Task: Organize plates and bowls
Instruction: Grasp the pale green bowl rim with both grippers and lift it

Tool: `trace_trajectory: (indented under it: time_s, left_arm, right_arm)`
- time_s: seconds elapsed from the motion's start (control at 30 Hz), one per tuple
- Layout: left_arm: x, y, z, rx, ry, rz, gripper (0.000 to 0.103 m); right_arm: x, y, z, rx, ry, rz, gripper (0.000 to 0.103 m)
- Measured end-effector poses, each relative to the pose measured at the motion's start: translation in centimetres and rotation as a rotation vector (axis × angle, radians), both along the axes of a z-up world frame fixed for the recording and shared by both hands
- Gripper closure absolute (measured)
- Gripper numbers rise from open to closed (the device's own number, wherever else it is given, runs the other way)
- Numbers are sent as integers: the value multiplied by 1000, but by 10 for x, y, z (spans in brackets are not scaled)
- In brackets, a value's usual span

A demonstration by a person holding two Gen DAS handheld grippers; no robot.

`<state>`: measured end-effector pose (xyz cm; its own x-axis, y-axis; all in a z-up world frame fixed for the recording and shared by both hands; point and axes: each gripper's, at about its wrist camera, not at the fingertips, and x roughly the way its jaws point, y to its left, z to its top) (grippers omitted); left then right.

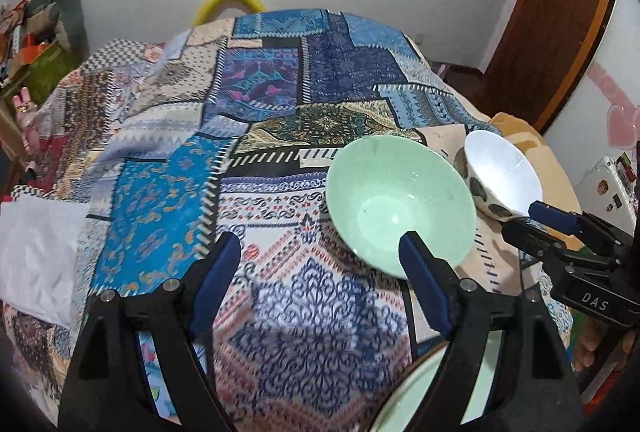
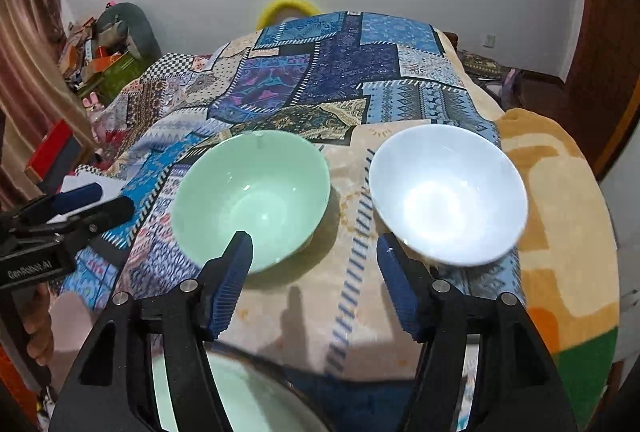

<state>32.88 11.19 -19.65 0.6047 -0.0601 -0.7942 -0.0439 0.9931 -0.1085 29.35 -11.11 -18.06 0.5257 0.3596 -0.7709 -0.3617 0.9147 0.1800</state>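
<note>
Bowls, a green bowl (image 2: 251, 198) just left of a white bowl (image 2: 447, 194) on the patchwork quilt (image 2: 352, 72), look glazed, probably slippery and breakable, best pinched at the rim by either empty, parted right gripper (image 2: 314, 252) or left gripper (image 1: 320, 252).

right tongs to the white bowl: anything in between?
Nothing visible. The right tongs are open and empty, with only bare patchwork cloth ahead of them. The glossy white bowl sits just beyond the right finger, and the pale green bowl lies off to the left, apart from it.
</note>
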Motion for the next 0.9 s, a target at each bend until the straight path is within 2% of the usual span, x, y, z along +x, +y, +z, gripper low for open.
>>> trace_trajectory:
  time_s: [0.27, 0.33, 0.47, 0.57, 0.7, 0.8, 0.9]
  left_arm:
    - [35, -3, -27, 15, 44, -27, 22]
    - [42, -4, -33, 28, 56, -33, 23]
    - [52, -7, -43, 62, 81, -45, 37]
    - [57, -6, -50, 53, 101, -54, 47]
    - [62, -8, -56, 57, 116, -60, 62]
    - [63, -8, -59, 33, 122, -67, 70]
    - [63, -12, -59, 9, 126, -94, 82]
  right_arm:
    - [24, 6, -22, 32, 67, -4, 42]
    - [28, 8, -26, 55, 92, 3, 45]
    - [34, 13, -33, 54, 114, 19, 59]
    - [37, 16, -36, 44, 119, 23, 63]
    - [41, 19, -43, 37, 136, 37, 78]
    - [40, 23, -45, 44, 139, 56, 82]
    - [40, 26, -44, 43, 137, 68, 85]
